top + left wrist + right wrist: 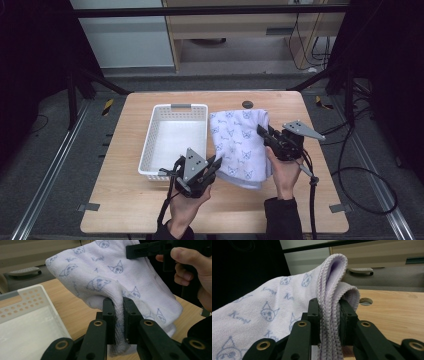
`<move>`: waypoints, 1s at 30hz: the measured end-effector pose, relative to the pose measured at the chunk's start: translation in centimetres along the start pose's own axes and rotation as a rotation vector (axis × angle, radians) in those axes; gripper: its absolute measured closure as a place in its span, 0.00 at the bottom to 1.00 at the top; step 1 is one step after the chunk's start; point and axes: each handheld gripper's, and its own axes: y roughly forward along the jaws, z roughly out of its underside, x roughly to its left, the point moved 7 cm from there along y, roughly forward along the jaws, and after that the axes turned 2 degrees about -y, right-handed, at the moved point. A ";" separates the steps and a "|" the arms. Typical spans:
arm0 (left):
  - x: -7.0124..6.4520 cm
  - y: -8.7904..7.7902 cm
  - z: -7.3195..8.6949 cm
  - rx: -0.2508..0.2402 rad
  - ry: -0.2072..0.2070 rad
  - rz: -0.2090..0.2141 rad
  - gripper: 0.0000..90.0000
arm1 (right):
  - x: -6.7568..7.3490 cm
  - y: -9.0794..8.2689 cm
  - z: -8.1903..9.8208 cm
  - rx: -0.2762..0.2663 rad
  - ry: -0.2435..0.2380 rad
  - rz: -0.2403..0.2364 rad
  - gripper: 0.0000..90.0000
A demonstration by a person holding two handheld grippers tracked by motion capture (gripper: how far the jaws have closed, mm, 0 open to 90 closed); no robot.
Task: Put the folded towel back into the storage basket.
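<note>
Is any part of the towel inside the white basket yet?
No: in the high view the towel hangs beside the white basket, pinched by the left gripper and right gripper.

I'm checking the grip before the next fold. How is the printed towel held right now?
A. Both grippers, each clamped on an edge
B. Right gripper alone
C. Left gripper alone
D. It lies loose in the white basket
A: the left gripper and the right gripper each have their jaws shut on a fold of the towel, beside the white basket.
</note>
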 end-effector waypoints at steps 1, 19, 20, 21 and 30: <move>0.0 -0.1 -0.2 0.001 0.003 -0.003 0.90 | 0.1 0.0 -0.2 -0.002 -0.002 0.001 0.83; 2.0 -2.6 -3.1 0.003 0.050 -0.039 0.90 | 2.6 0.6 -3.4 -0.048 -0.024 -0.011 0.83; 2.0 -2.6 -3.1 0.003 0.050 -0.039 0.90 | 2.6 0.6 -3.4 -0.048 -0.024 -0.011 0.83; 2.3 -2.9 -3.4 -0.003 0.063 -0.051 0.90 | 3.1 0.7 -3.7 -0.052 -0.032 -0.017 0.83; 3.9 -4.4 -3.4 -0.010 0.025 -0.056 0.90 | 5.4 1.8 -4.3 -0.056 -0.040 -0.030 0.83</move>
